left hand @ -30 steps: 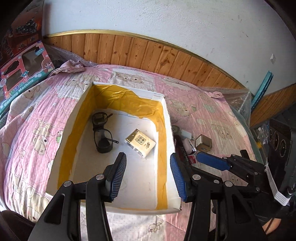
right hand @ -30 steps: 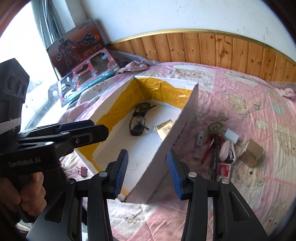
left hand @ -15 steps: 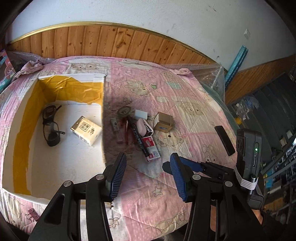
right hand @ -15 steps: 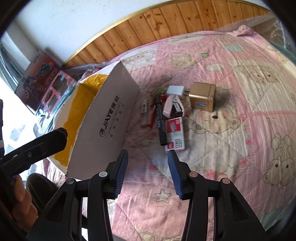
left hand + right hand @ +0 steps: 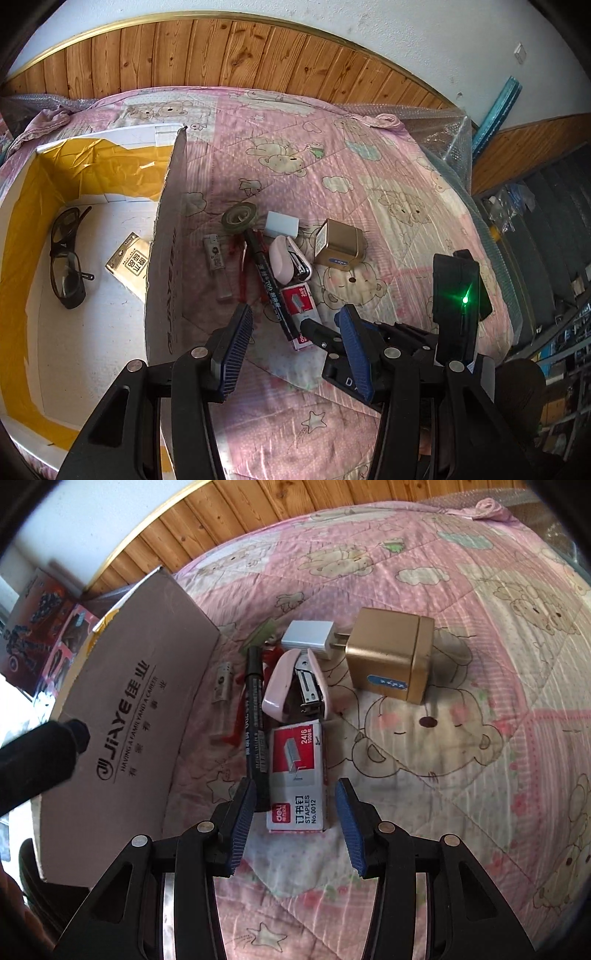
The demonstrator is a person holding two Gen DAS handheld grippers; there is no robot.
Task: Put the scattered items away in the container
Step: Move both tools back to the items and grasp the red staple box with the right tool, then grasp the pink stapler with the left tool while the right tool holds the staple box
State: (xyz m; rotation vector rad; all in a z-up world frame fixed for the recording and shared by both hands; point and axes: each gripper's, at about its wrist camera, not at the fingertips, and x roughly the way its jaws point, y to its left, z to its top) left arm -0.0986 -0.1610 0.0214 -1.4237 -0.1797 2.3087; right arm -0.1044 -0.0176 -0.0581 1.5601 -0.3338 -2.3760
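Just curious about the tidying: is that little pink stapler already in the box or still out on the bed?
Still out. The pink stapler lies on the pink quilt beside the cardboard box, not inside it.

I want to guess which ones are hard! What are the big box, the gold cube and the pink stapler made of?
The big box looks like matte brown cardboard, with a printed logo and a thin folded edge. The gold cube has a smooth satin sheen, maybe metal or coated plastic. The pink stapler looks like glossy plastic over shiny metal insides.
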